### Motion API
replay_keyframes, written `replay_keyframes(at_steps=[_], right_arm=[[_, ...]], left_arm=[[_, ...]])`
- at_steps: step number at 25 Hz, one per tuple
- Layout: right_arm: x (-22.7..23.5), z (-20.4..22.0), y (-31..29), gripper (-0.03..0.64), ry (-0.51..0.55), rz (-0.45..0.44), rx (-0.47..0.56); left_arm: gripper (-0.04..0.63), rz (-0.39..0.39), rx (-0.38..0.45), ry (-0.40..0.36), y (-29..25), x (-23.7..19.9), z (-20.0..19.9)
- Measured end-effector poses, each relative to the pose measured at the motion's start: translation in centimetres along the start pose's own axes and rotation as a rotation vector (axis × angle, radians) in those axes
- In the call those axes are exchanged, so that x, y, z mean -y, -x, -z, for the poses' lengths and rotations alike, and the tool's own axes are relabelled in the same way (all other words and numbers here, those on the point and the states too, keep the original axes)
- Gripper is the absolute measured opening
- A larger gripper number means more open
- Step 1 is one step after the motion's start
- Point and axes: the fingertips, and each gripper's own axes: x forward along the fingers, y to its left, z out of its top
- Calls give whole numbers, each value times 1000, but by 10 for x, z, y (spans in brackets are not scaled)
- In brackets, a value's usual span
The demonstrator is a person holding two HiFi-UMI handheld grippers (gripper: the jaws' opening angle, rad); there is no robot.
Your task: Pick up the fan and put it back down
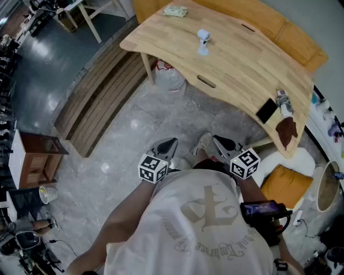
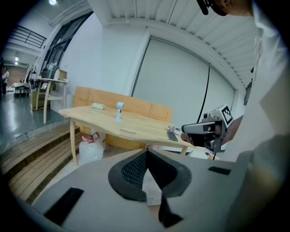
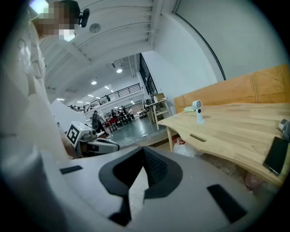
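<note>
The small white fan (image 1: 203, 42) stands upright on the light wooden table (image 1: 236, 59), far ahead of both grippers. It also shows as the fan (image 2: 119, 111) in the left gripper view and as the fan (image 3: 198, 111) in the right gripper view. My left gripper (image 1: 171, 143) and right gripper (image 1: 219, 140) hang side by side close to the person's body, over the floor. Both are shut with nothing between the jaws, as the left gripper (image 2: 146, 153) and the right gripper (image 3: 143, 149) show close up.
On the table's right end lie a black phone (image 1: 266, 110), a brown cloth (image 1: 287, 131) and a silvery item (image 1: 282, 99); a pale cloth (image 1: 175, 11) lies at the far end. A white bag (image 1: 169, 75) sits under the table. Wooden steps (image 1: 102, 91) run at the left.
</note>
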Motion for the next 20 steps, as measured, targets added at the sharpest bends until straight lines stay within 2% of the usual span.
replay_keyframes(at_steps=[5, 20], right_arm=[[-4, -3, 3, 14, -38, 26, 45], [9, -4, -28, 14, -54, 23, 2]], left_arm=[[11, 4, -8, 9, 9, 2, 5], [11, -22, -27, 18, 6, -19, 0]])
